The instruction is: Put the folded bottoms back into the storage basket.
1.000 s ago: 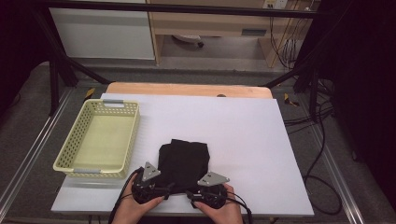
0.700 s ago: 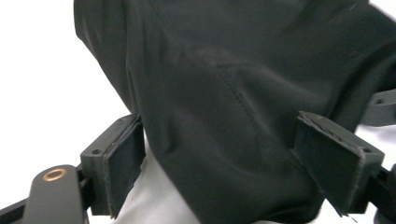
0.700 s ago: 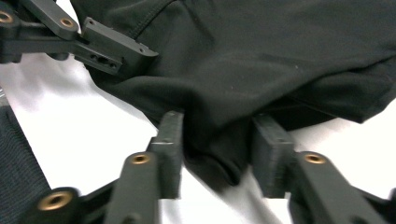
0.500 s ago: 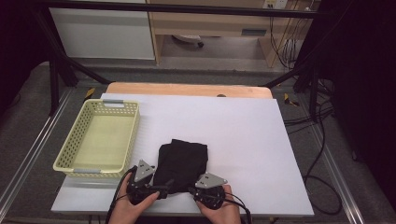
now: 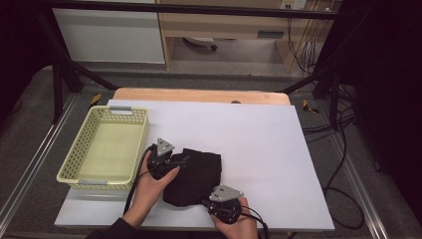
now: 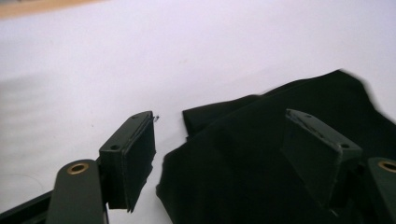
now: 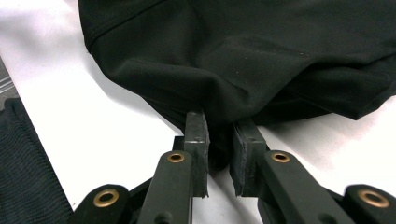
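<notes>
A rumpled black cloth (image 5: 195, 175) lies on the white table (image 5: 259, 134) near its front edge. My left gripper (image 5: 175, 160) is at the cloth's left edge, beside the basket. In the left gripper view it (image 6: 224, 158) stands open, its jaws wide apart over the black cloth (image 6: 261, 140), with one jaw above the bare table. My right gripper (image 5: 209, 201) is at the cloth's near edge. In the right gripper view it (image 7: 220, 154) is shut on a fold of the black cloth (image 7: 243, 56).
A pale yellow perforated basket (image 5: 141, 144) with nothing in it stands at the table's left side, close to my left hand. A wooden strip (image 5: 199, 95) runs along the table's far edge. Cables (image 5: 343, 149) hang off to the right.
My left gripper left the cloth's near edge and moved forward to its left edge, near the basket. My right gripper stayed at the near edge. The cloth has skewed slightly.
</notes>
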